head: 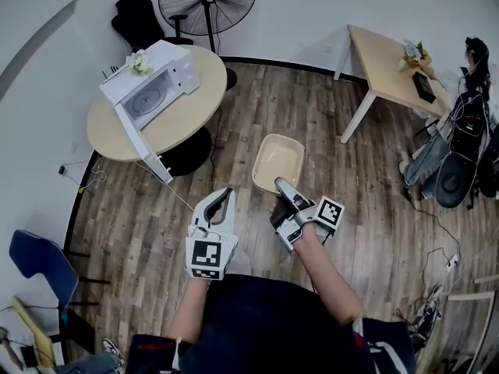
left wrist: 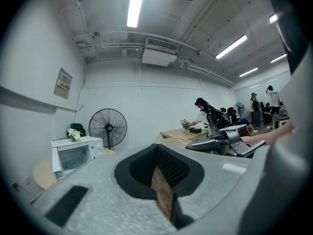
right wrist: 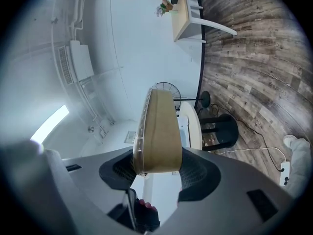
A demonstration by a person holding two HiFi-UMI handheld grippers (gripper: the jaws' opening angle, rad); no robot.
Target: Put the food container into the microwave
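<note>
The right gripper [head: 279,184] held a shallow beige plastic food container [head: 277,159] over the wooden floor [head: 327,123].
Its jaws clamped the rim; the left gripper [head: 223,195] was closed, empty.

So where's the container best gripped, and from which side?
Pinch its near end wall over the rim, coming from that near side. The container is an open, shallow tub, seemingly too wide to span, with thin walls that fit between jaws. The right gripper holds it this way.

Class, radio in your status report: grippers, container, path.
Left hand-held gripper shut, empty. Right hand-held gripper gripping food container by its rim. Microwave ahead, door open, not yet reached.
</note>
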